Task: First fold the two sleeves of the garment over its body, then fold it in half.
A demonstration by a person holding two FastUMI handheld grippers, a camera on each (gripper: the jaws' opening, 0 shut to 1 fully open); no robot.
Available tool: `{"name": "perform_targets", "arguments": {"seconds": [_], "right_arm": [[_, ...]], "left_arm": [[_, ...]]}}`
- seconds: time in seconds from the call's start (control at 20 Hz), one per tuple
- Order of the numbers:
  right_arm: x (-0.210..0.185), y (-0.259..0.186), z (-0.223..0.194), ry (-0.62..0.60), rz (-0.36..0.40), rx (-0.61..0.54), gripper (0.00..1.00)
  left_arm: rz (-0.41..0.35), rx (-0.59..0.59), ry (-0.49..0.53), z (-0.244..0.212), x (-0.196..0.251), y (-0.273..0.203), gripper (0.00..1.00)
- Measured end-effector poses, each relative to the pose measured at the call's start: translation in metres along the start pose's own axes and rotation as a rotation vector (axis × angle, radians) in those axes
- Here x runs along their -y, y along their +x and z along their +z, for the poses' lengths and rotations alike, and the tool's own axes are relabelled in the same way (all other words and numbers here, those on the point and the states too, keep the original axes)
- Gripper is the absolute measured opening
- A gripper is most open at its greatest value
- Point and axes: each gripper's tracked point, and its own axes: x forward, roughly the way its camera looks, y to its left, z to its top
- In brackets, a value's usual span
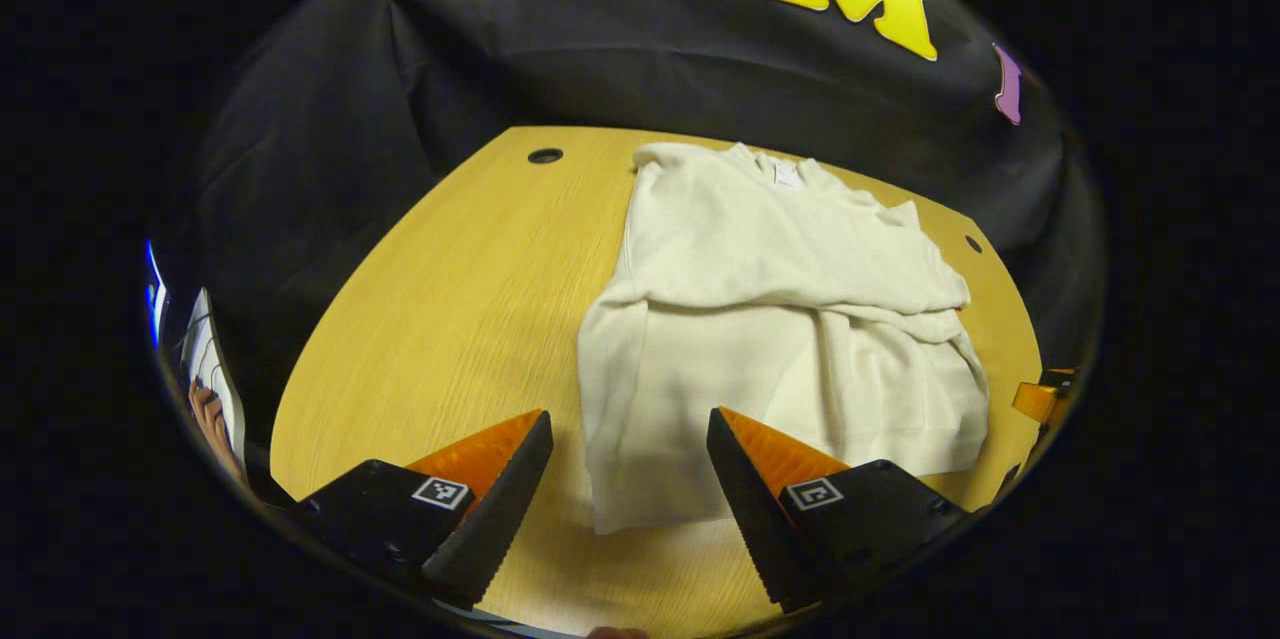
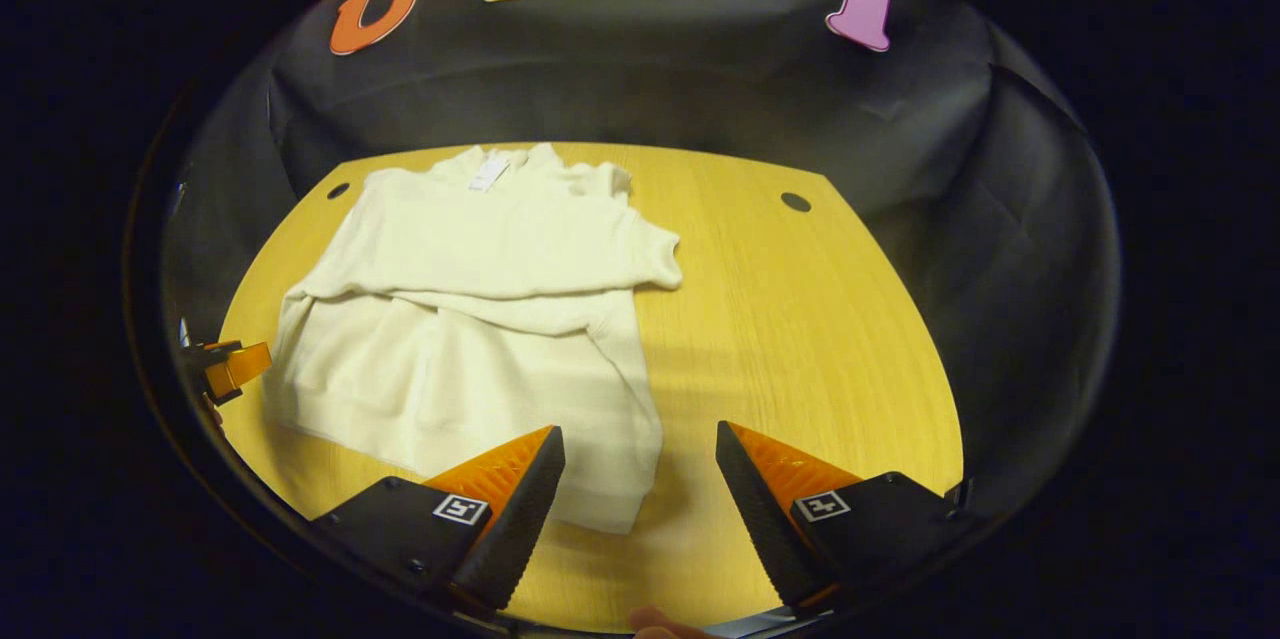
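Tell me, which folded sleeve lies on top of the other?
The upper sleeve, a band crossing the garment nearer the collar; the other sleeve peeks out beneath its lower edge.

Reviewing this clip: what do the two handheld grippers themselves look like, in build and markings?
Both are alike. The left gripper and the right gripper each have two wedge-shaped fingers tapering to a point, with toothed, ridged inner faces. Each finger sits on a black angular block carrying a small square black-and-white marker. No cables are visible. In the left gripper view, part of a white garment with dark lines, worn by the person, shows at the edge.
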Motion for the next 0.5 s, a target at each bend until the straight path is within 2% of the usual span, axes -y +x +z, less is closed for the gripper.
{"name": "perform_targets", "arguments": {"seconds": [0.25,0.5], "right_arm": [[0.001,0.024,-0.031,0.03,0.003,-0.148,0.95],[0.004,0.041,-0.05,0.08,-0.005,-0.261,0.95]], "left_arm": [[0.019,-0.172,-0.06,-0.036,-0.005,0.011,0.99],[0.04,-0.277,-0.082,-0.051,-0.007,0.019,0.99]]}}
